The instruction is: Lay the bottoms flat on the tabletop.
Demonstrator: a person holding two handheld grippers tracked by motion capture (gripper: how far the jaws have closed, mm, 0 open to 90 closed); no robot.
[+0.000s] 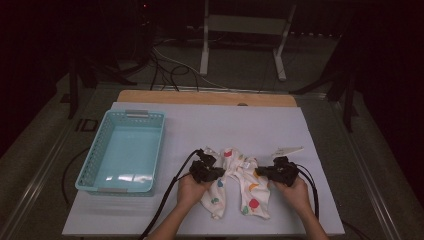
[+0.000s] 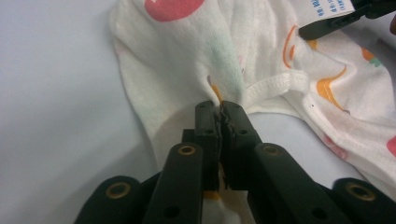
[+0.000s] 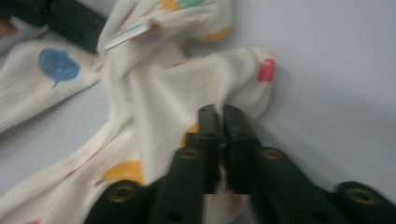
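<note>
Two grippers: both clamped on one white garment (image 1: 239, 181) printed with coloured shapes, one at each side of it.
Left gripper (image 1: 218, 173): jaws pressed together on a pinched fold of cloth; seen close in the left gripper view (image 2: 220, 108), fabric bunched right at the tips, beside a stitched hem band.
Right gripper (image 1: 258, 172): jaws likewise closed on the cloth; in the right gripper view (image 3: 218, 112) a ridge of fabric caught between the tips, picture somewhat blurred.
Garment position: on the white table sheet (image 1: 200, 125), near the front edge, between the two hands; middle part gathered between the grippers, two legs trailing toward the person.
Garment print: red, orange, green and blue shapes on a cream ground (image 2: 261, 56); blue shape and orange patches clear in the right gripper view (image 3: 154, 84).
Label: small white tag with blue print at the top right of the left gripper view (image 2: 327, 8).
Basket (image 1: 150, 117): light blue, slatted, left of the garment, well apart from it.
White tag on table (image 1: 288, 149): lying just beyond the right gripper.
Cables (image 1: 165, 200): black, trailing from each gripper toward the front edge.
</note>
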